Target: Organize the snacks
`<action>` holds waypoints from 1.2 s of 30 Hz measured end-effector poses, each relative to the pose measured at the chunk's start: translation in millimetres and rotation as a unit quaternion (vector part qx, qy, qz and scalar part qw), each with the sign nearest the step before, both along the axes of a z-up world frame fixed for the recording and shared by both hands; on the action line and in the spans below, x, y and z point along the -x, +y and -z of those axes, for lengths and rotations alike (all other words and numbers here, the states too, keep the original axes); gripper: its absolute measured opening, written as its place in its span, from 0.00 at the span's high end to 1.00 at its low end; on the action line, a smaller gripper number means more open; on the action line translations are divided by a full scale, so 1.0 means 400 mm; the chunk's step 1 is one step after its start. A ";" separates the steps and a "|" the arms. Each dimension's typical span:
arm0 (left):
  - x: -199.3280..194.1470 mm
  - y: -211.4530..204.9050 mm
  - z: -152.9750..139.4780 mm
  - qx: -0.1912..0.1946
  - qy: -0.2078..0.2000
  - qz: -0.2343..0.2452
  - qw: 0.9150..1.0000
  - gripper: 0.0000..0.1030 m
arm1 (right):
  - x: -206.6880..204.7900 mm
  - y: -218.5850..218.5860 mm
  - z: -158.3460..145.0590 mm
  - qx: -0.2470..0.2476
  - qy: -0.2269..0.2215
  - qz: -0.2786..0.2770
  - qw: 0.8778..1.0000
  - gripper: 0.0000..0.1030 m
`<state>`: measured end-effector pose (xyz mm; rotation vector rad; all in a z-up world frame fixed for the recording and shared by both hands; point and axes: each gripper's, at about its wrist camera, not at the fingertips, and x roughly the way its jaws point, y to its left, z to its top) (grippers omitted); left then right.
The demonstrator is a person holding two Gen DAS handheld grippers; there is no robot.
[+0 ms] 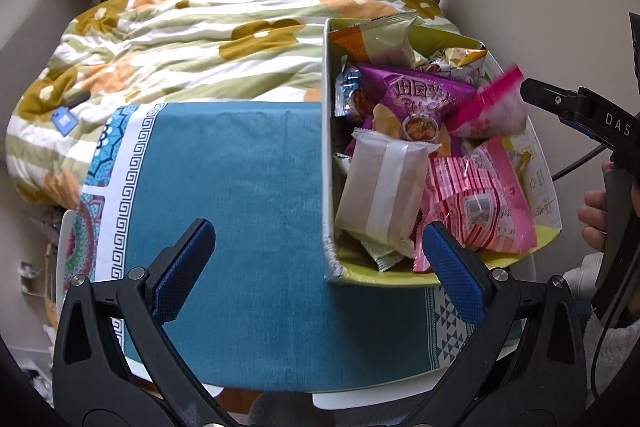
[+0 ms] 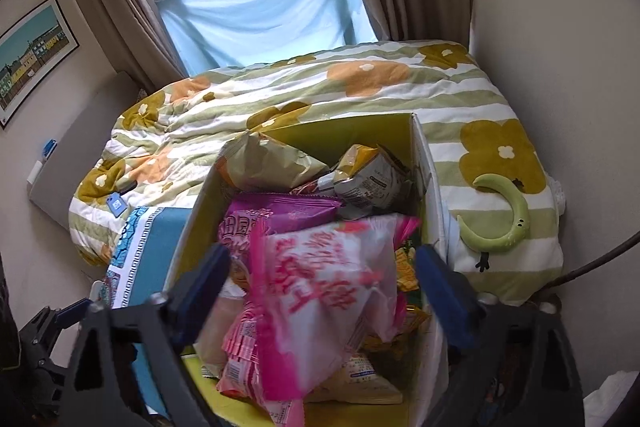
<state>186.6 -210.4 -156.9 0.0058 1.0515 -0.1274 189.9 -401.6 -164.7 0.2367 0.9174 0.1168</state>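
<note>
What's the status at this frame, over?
Left tool open, empty, over teal cloth. Right tool open around blurred pink packet above snack box; grip unclear. Nothing blocking.

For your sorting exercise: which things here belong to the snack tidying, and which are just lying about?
Belong: open cardboard box; purple crisp packet; blurred pink-and-white snack bag; beige wrapped bar.
Lying about: floral striped duvet; green crescent-shaped object; framed picture.

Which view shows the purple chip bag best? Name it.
Left wrist view: the purple chip bag lies face-up in the box, print readable. In the right wrist view a blurred pink packet covers most of it.
</note>
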 end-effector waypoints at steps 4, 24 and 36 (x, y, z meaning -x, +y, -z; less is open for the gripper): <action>0.042 0.030 -0.017 0.003 -0.012 0.002 1.000 0.01 | 0.037 -0.004 0.002 0.009 0.017 0.029 0.999 0.00; 0.339 0.260 -0.322 0.020 -0.178 0.014 0.984 0.01 | 0.414 0.227 -0.272 0.073 -0.090 0.059 0.991 0.00; 0.505 0.334 -0.380 -0.011 -0.243 0.002 0.970 0.01 | 0.596 0.355 -0.324 0.097 -0.134 0.067 0.984 0.00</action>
